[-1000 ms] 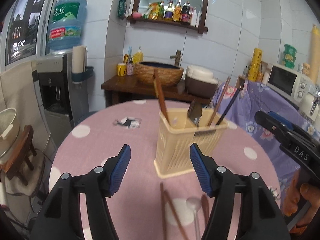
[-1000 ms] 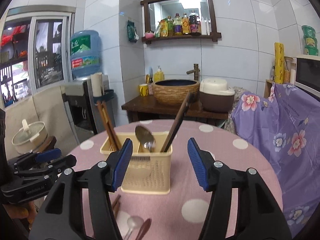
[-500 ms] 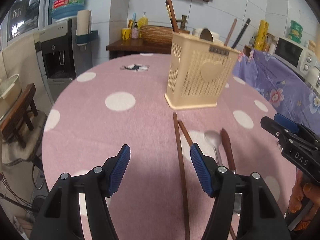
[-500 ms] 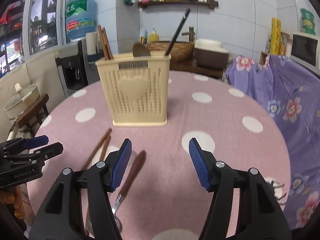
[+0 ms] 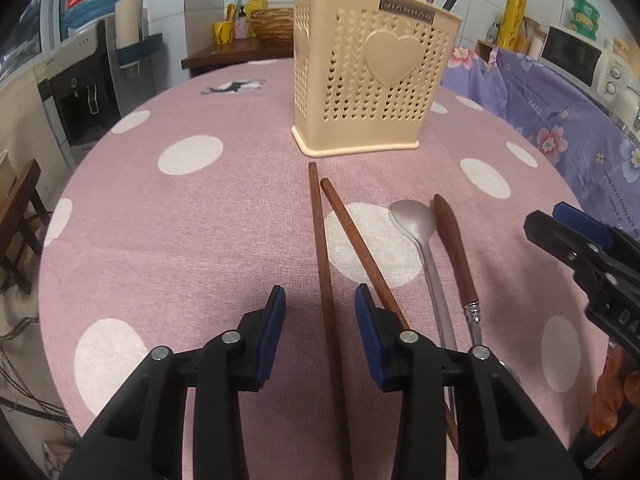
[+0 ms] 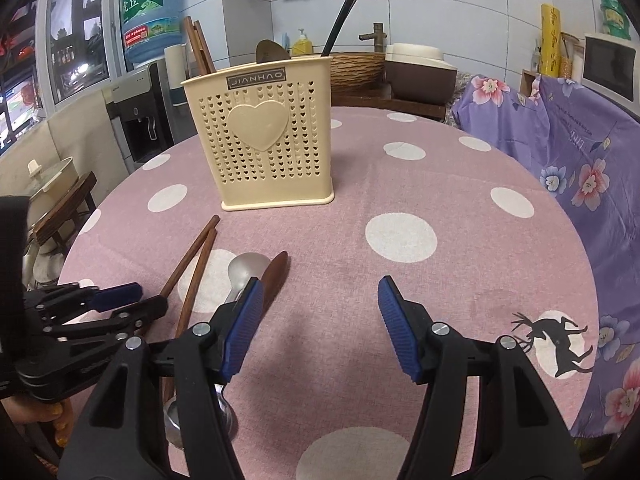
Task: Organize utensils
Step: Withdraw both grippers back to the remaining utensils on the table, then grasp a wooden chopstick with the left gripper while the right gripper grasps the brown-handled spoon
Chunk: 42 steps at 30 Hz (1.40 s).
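Observation:
A cream plastic utensil holder [image 5: 372,68] [image 6: 260,136] stands upright on the pink dotted tablecloth [image 5: 180,220], with chopsticks and a spoon inside. In front of it lie two brown chopsticks [image 5: 320,240] [image 6: 196,256], a metal spoon [image 5: 412,220] [image 6: 248,268] and a wood-handled utensil [image 5: 452,232] [image 6: 276,276]. My left gripper [image 5: 320,320] [image 6: 148,299] is low over the table and its jaws are closing. One chopstick lies between them, with gaps to both pads. My right gripper [image 6: 320,312] [image 5: 546,220] stands open over bare cloth, its left finger above the spoon's handle.
A purple floral cloth [image 6: 580,168] covers furniture at the right. A water dispenser [image 6: 148,92] and a wooden stool with a pot [image 6: 60,192] stand beyond the table's left edge. A microwave [image 5: 572,56] sits at the far right.
Both grippers have dropped toward the table and tilted down. The left jaws have narrowed around one chopstick. The right jaws kept their width.

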Tool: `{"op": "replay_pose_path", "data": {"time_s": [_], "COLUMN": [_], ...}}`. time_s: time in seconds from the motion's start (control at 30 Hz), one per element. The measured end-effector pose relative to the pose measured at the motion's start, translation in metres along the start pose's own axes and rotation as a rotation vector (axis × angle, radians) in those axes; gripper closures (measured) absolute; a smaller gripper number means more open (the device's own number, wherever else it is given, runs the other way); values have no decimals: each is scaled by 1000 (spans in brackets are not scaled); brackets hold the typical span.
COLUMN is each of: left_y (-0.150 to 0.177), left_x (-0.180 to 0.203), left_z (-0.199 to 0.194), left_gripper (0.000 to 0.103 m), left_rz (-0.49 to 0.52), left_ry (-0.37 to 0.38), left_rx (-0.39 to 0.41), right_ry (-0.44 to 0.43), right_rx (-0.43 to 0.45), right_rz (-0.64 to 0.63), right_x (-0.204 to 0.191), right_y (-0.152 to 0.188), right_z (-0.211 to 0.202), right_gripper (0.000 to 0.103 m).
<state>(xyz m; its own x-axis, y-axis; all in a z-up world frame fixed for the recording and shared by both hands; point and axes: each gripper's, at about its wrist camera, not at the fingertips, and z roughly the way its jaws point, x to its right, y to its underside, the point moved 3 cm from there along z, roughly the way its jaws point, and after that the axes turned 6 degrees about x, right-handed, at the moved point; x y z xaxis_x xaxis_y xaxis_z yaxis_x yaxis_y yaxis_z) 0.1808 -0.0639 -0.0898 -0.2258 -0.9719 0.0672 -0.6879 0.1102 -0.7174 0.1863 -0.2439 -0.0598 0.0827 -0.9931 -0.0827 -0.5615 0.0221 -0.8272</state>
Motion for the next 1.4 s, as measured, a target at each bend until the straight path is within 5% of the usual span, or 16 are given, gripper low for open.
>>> {"op": "replay_pose_path", "data": {"time_s": [0.1, 0.33, 0.73, 0.93, 1.23, 1.4], "left_y": [-4, -7, -6, -7, -7, -6], "left_x": [1, -12, -13, -15, -16, -16], "left_z": [5, 6, 5, 5, 5, 4], "left_gripper": [68, 88, 88, 88, 88, 88], "left_rz": [0, -56, -63, -70, -75, -65], "left_ry": [-8, -13, -8, 3, 4, 8], "left_rx": [-8, -13, -13, -18, -15, -16], "right_ry": [-16, -35, 4, 2, 12, -34], "right_rx": [-38, -142, -189, -200, -183, -164], "right_rz": [2, -27, -75, -83, -71, -5], "right_x": [-7, -38, -46, -22, 7, 12], "right_y": [3, 19, 28, 26, 25, 19], "right_z": [5, 24, 36, 32, 29, 29], "right_gripper": [43, 52, 84, 91, 90, 68]}}
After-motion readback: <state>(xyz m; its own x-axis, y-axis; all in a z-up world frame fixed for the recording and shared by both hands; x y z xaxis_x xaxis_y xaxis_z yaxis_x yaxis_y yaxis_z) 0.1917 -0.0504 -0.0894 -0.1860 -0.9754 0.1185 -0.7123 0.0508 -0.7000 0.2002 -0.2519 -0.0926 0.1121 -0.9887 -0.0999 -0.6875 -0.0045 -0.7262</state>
